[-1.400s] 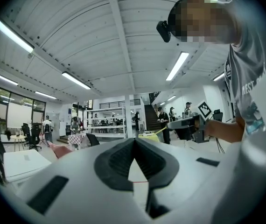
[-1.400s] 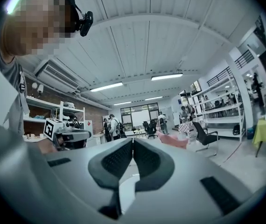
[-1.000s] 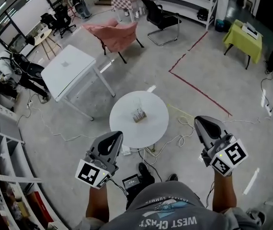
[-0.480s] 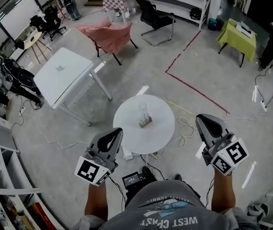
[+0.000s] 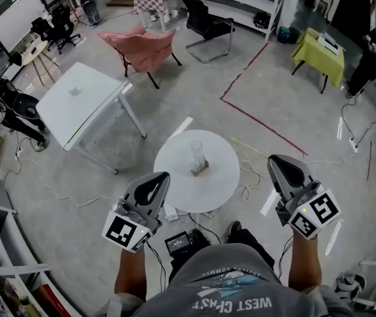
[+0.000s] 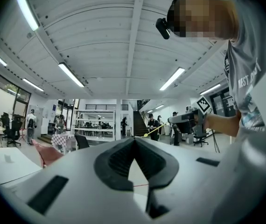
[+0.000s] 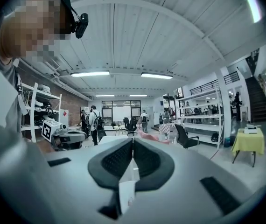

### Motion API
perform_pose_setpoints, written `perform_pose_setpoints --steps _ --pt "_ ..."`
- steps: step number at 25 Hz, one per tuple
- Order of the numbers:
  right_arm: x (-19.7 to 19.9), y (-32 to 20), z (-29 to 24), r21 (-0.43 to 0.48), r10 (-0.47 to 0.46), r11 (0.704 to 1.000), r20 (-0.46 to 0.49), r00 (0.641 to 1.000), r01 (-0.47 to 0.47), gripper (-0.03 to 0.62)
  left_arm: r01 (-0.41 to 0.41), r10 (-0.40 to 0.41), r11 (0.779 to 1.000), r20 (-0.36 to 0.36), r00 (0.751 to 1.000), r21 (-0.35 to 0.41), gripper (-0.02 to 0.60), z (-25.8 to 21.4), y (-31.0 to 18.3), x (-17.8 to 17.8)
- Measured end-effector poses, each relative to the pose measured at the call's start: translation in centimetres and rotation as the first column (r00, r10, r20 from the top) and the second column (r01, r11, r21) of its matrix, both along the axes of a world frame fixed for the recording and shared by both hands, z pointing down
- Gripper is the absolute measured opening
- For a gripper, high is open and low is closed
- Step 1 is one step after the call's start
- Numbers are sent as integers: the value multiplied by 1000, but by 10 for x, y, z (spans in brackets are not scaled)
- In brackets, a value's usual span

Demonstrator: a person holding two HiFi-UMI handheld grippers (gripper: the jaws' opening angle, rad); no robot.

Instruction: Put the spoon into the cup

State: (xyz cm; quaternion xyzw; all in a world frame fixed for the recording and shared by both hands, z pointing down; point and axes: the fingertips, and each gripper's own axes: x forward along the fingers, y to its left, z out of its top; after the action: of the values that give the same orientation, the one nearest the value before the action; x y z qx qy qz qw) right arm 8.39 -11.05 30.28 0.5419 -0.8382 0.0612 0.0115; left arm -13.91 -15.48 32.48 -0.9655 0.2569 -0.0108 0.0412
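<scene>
Head view: shows a round white table [image 5: 175,183] on the concrete floor ahead, carrying a clear cup [image 5: 197,152] near its middle and a small brownish item [image 5: 200,169] just beside the cup on the near side; too small to confirm as the spoon. Left gripper [image 5: 156,178] held low at the table's near-left edge, right gripper [image 5: 282,162] off the table's right side, both well apart from the cup and pointing forward. Marker cubes face up at the rear of each. Farther off: a square white table [image 5: 82,101], a pink chair [image 5: 138,45], a black chair [image 5: 204,22], a yellow-draped table [image 5: 320,48], red floor tape [image 5: 260,121]. Left gripper view: looks level across the hall, not at the table; left gripper [image 6: 134,141] clenched, pad tips meeting, nothing between them; right gripper [image 6: 186,118] seen at right in the person's hand. Right gripper view: right gripper [image 7: 132,143] likewise clenched tip to tip and empty; left gripper [image 7: 67,136] visible at left; shelving and distant people beyond.
</scene>
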Motion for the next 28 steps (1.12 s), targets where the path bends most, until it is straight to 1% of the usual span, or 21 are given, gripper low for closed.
perform_pose_setpoints --steps 7,16,21,28 --pt "-5 -14 3 -10 -22 1000 13 1000 23 6 17 -17 1000 11 1000 -11 3 2 -6 -4" --pt "-16 -48 5 -7 -103 995 42 994 104 6 91 -91 996 44 995 -6 2 -5 -15 -16" --pt "-20 -64 12 -32 -157 987 55 986 159 6 149 -148 989 50 988 -23 3 -3 -21 -20" --pt "-22 -91 18 -73 -205 975 65 977 210 6 209 -207 977 50 977 -41 2 -4 -38 -22"
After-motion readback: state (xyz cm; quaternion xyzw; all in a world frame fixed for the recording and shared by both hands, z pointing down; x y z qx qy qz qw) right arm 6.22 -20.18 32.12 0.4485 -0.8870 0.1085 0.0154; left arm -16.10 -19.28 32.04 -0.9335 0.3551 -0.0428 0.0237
